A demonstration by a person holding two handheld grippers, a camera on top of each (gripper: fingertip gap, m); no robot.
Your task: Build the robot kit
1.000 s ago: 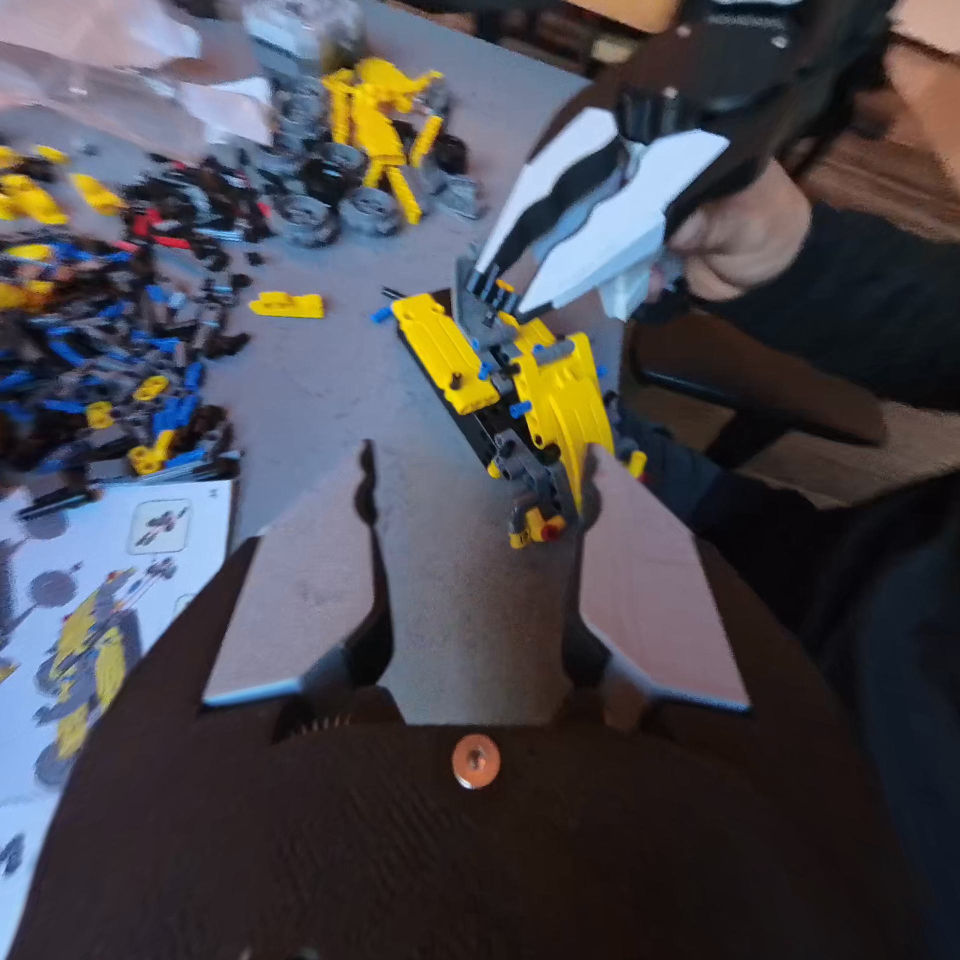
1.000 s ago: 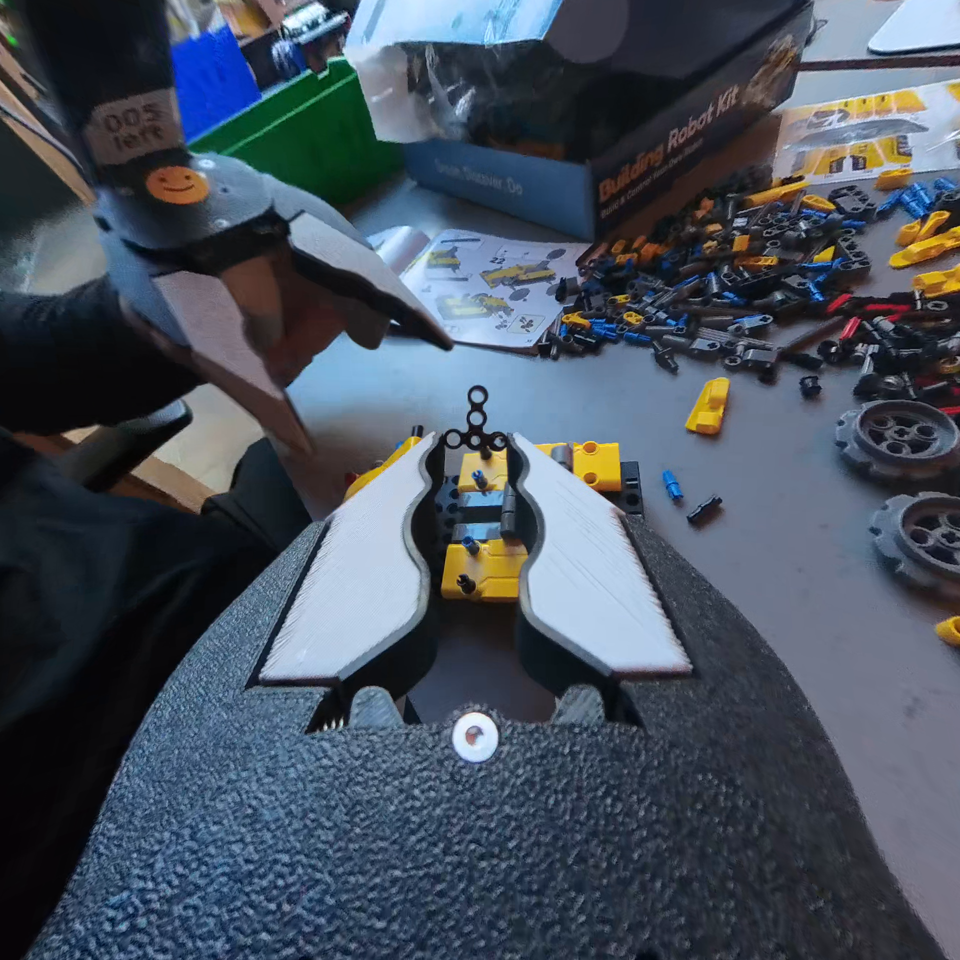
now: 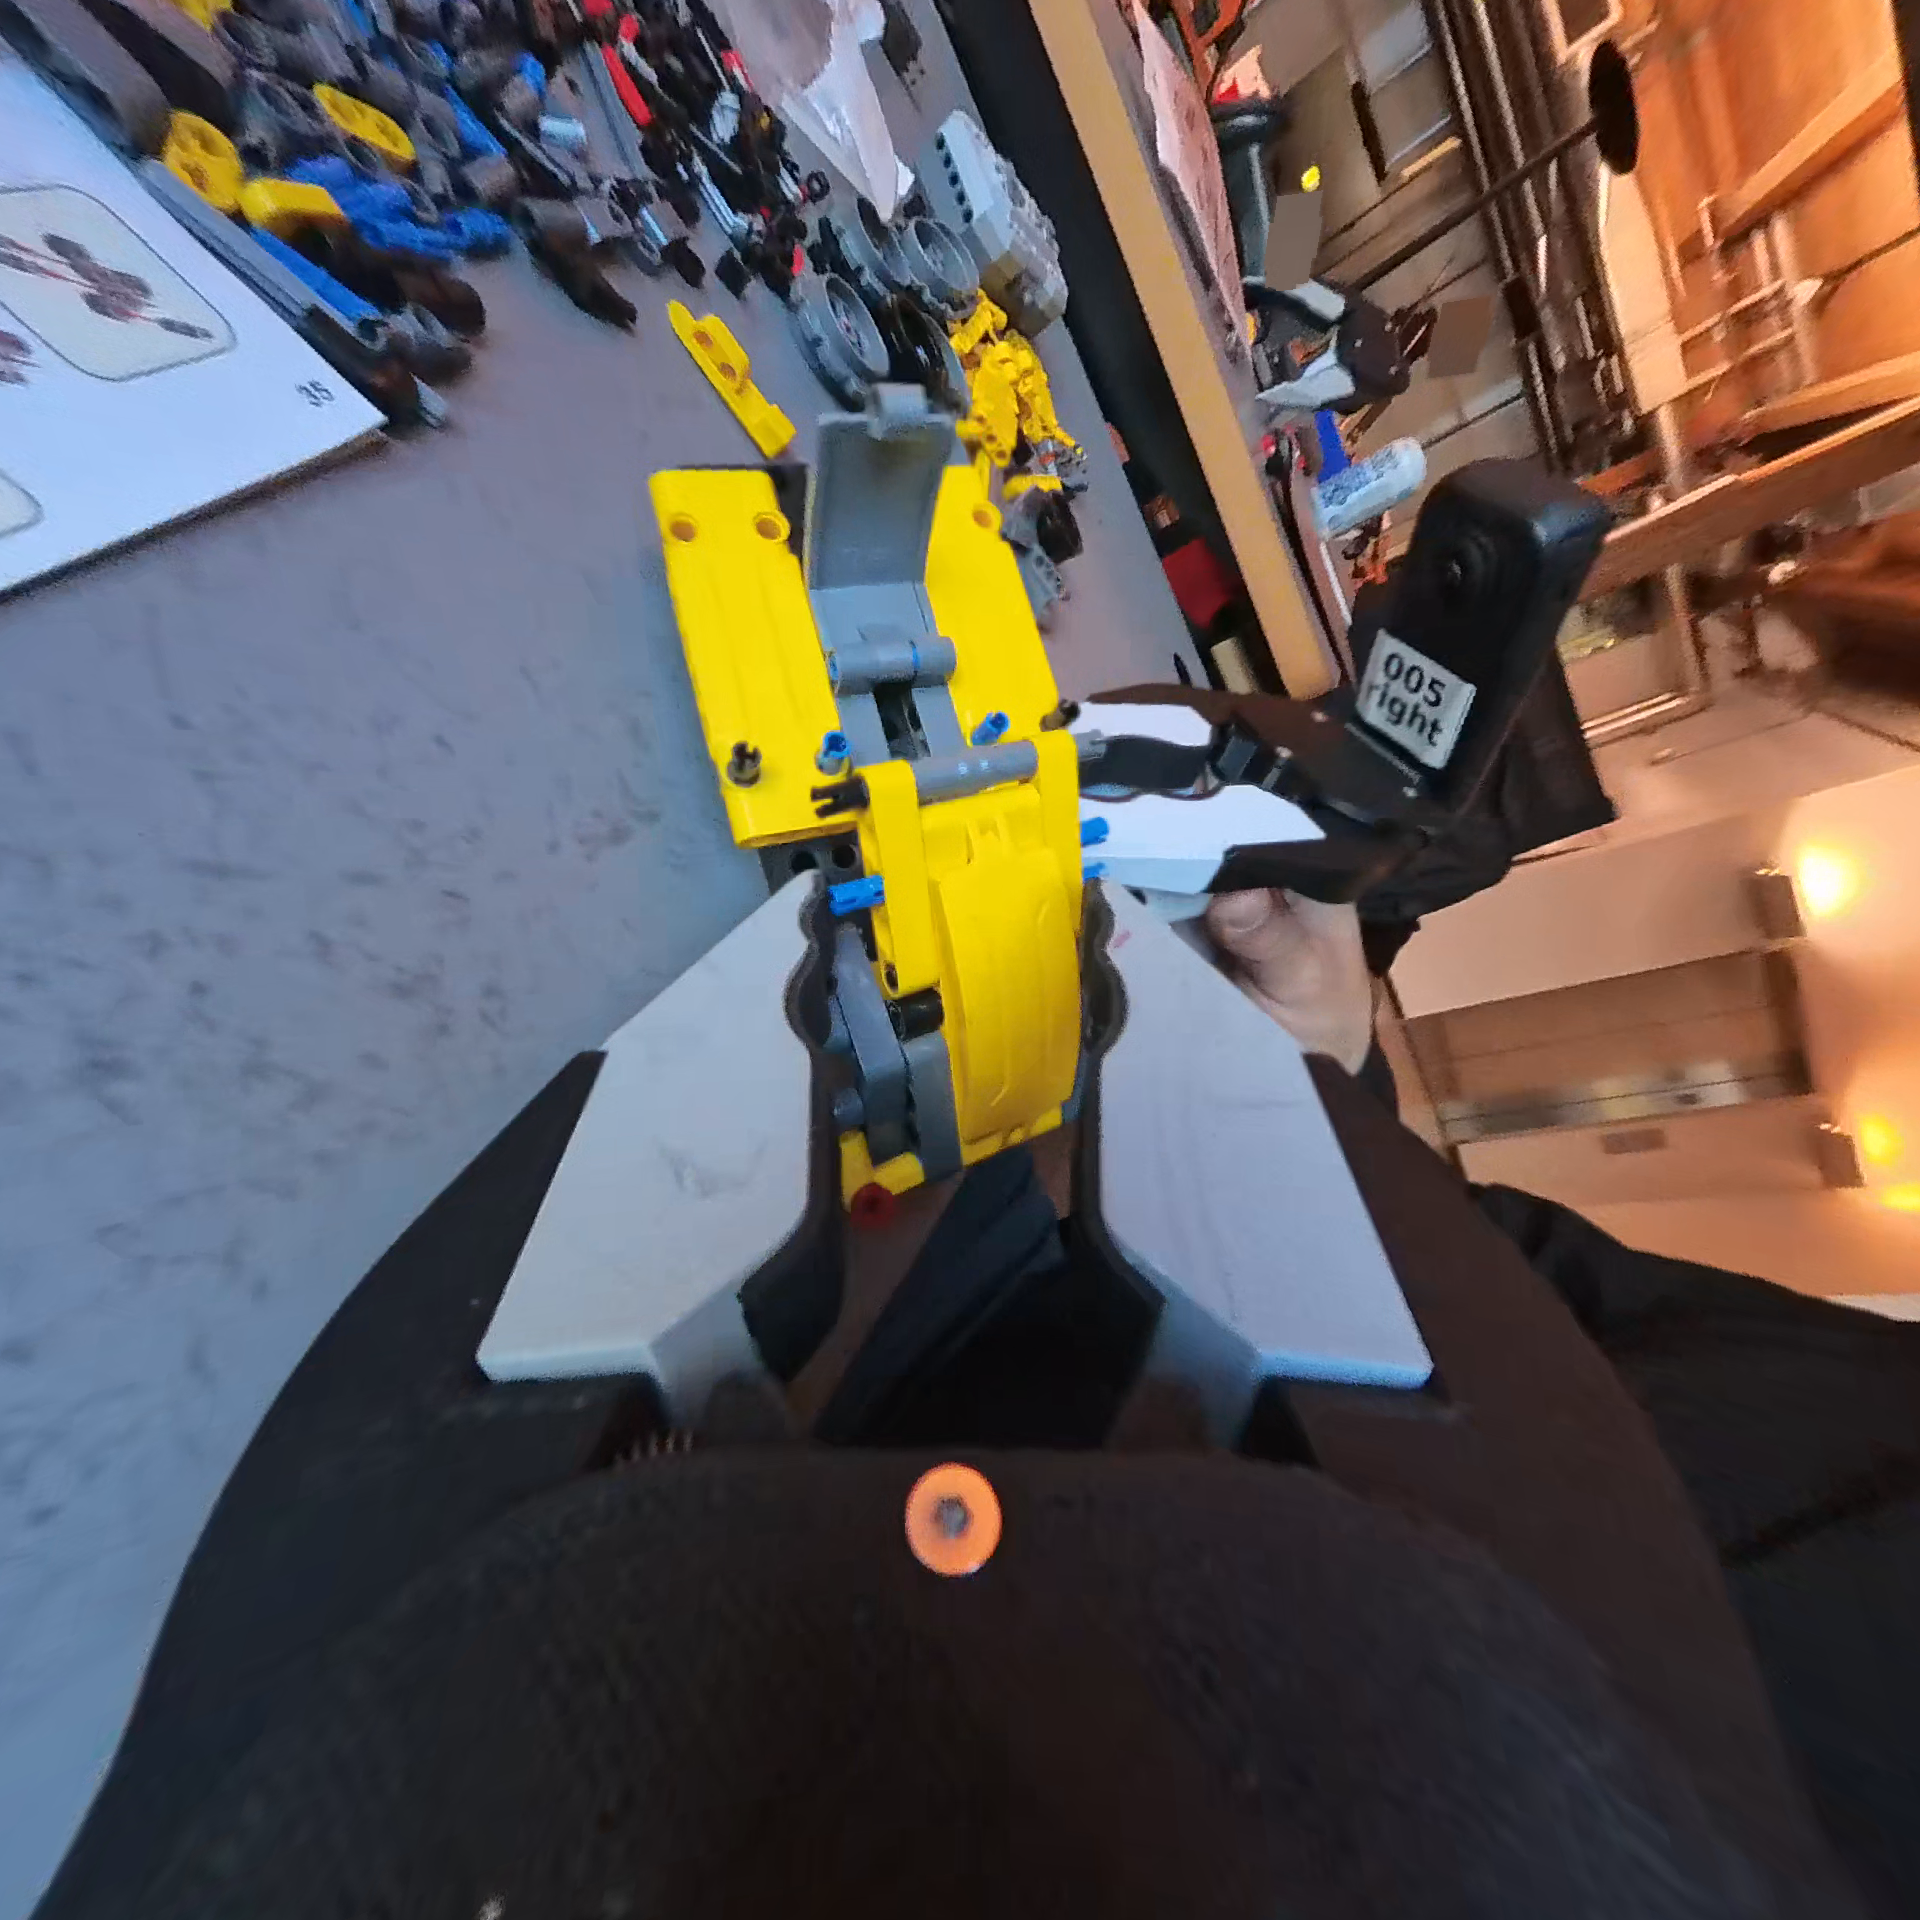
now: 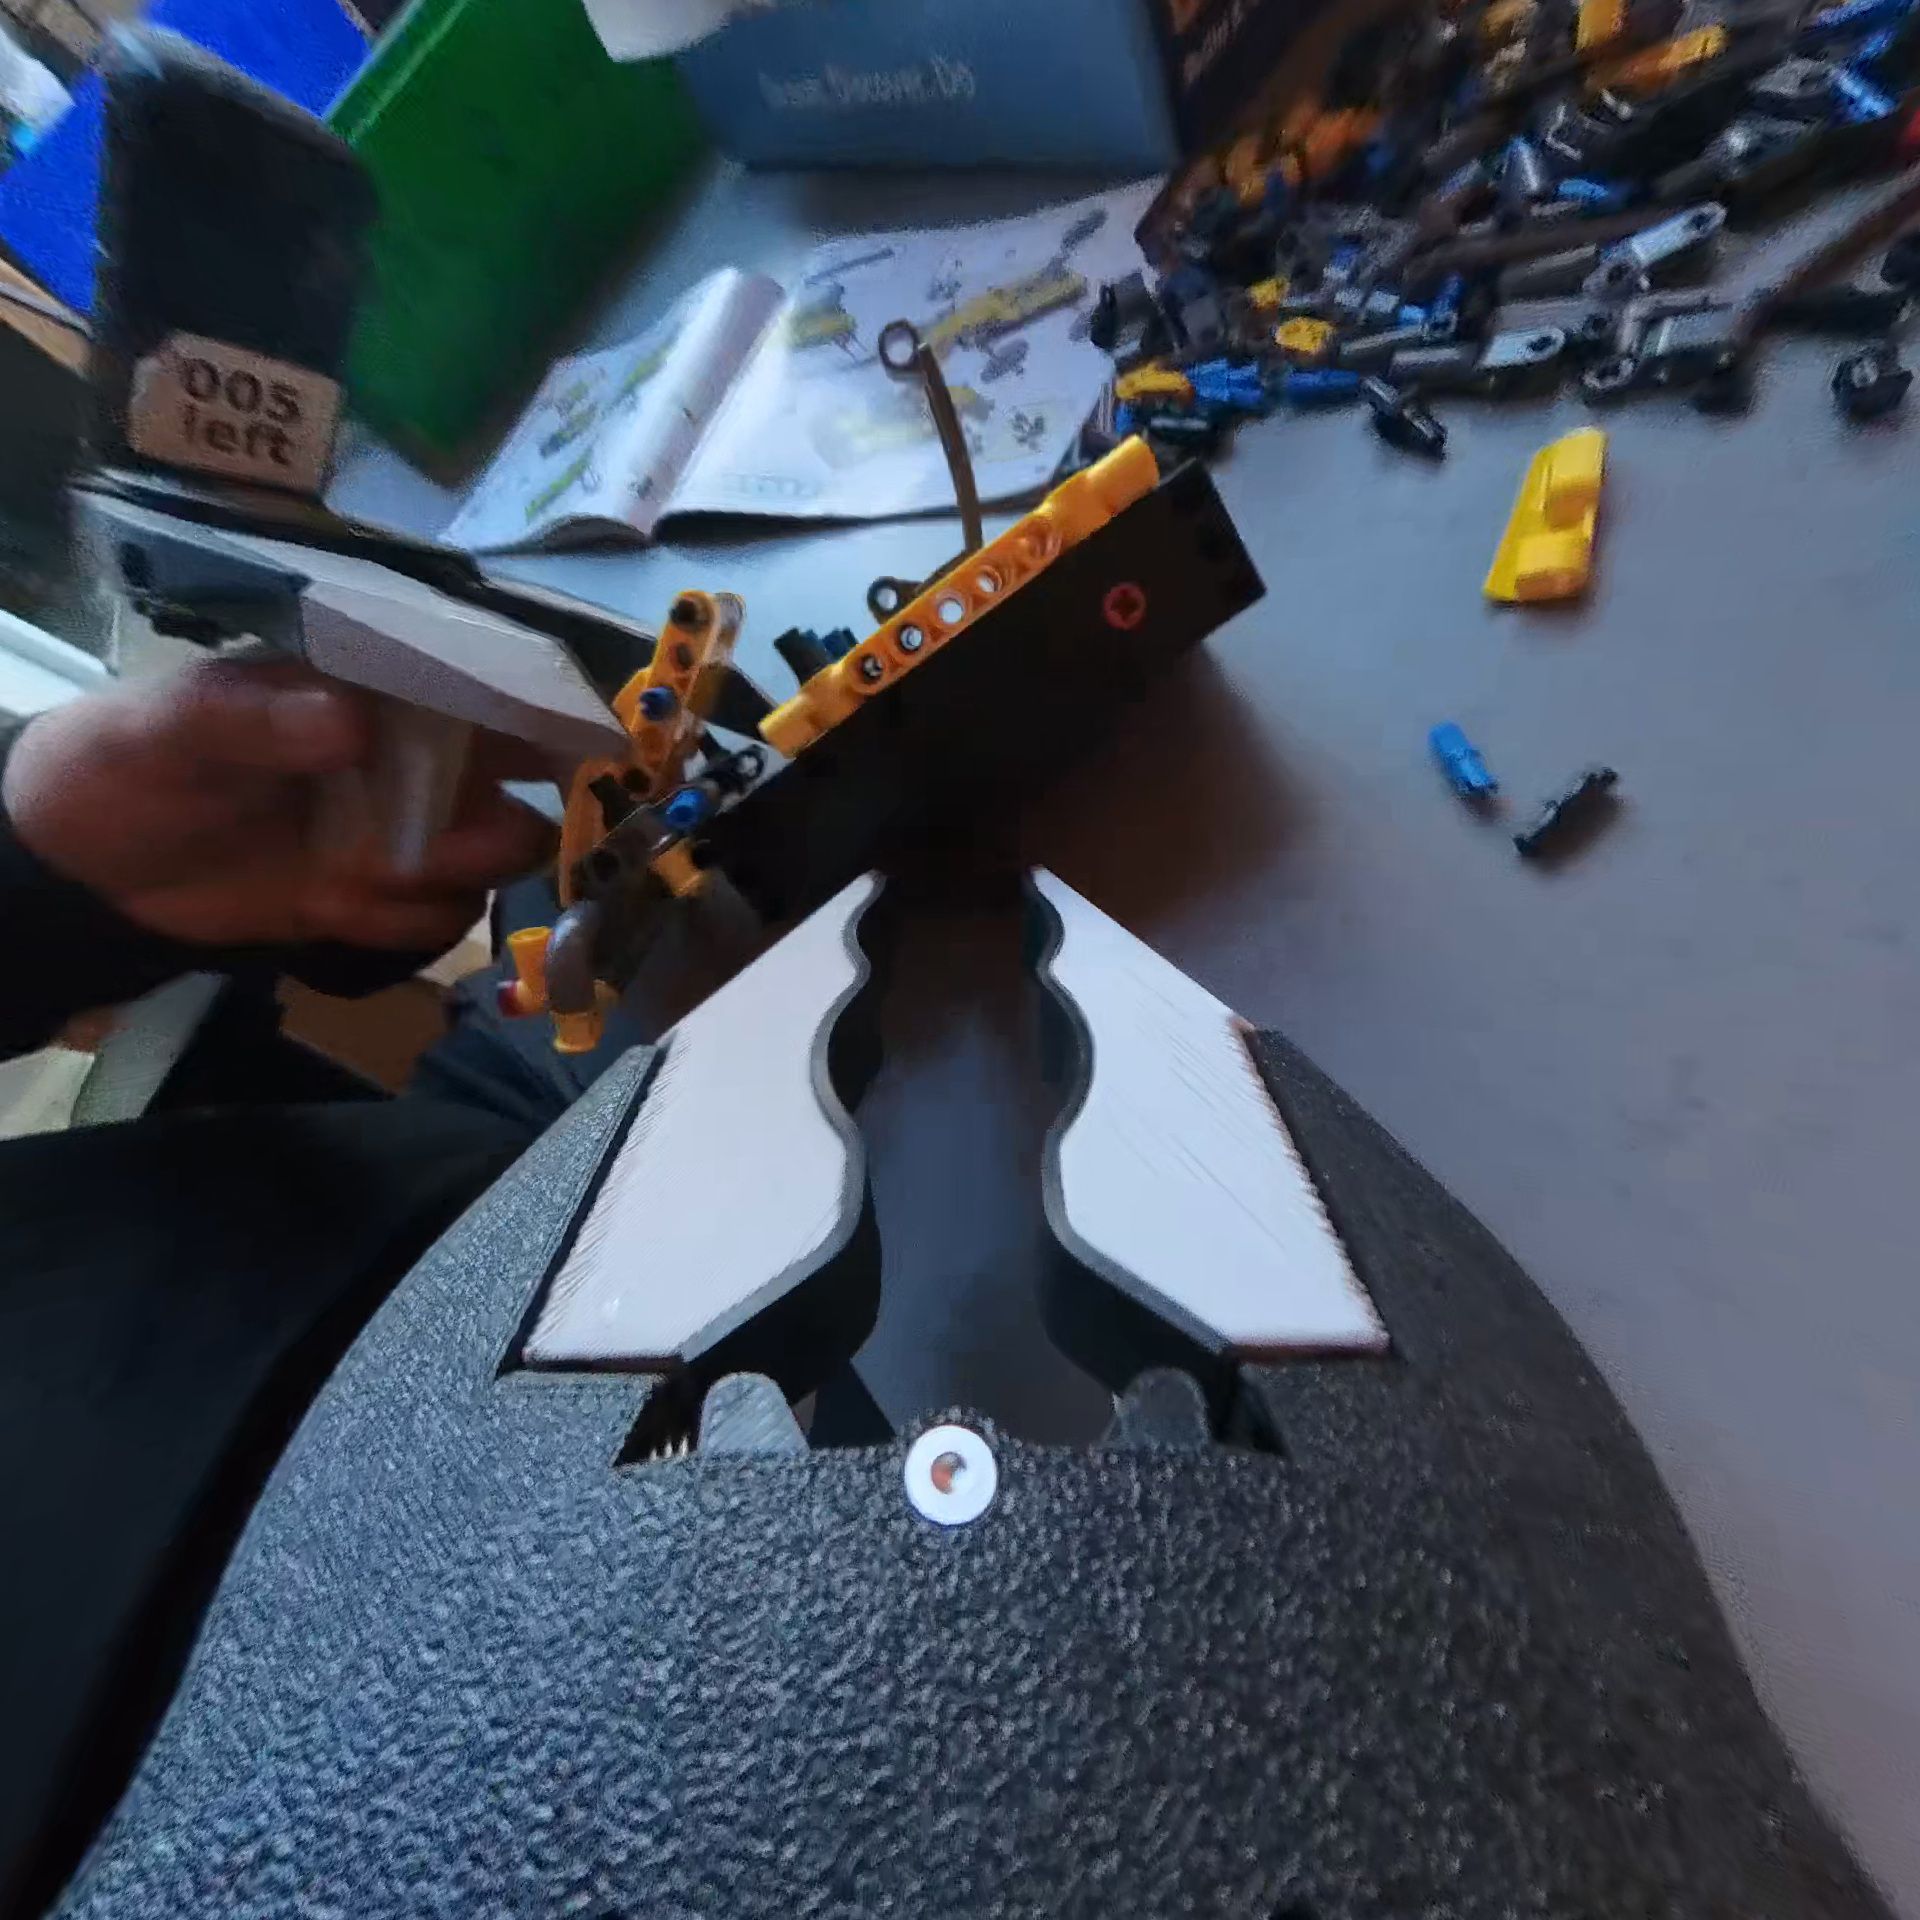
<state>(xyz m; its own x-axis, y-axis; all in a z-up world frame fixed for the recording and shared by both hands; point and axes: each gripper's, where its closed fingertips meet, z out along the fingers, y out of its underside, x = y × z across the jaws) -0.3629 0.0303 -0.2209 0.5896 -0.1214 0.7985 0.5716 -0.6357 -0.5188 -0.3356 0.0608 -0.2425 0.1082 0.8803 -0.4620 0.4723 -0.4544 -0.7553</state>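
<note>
**Q:** Layout, largest item first?

**A:** Grey table (image 3: 312,831). Open booklet (image 4: 831,416) at its far side, with a heap of loose parts (image 4: 1558,208) beside it. The model (image 3: 977,935), yellow panels on a black base, is at the table's near edge, tilted, between my two grippers.

**Q:** Gripper states?

**A:** My left gripper (image 3: 951,899) is clamped across the model's curved yellow end, one finger on each side. My right gripper (image 4: 956,883) has its tips at the black base with a gap between the fingers. The contact is in shadow, so I cannot tell whether it is gripping.

**Q:** Handling properties?

**A:** Judged light and rigid overall, but built from pressed-together pieces, so fragile at the joints. The smooth panels will probably slip. Hold it by the solid base or a pinned beam. Avoid the thin curved rod and the small protruding links.

**Q:** Smallest items?

**A:** One yellow piece (image 4: 1548,520) and a blue pin (image 4: 1460,758), both loose on the table.
</note>
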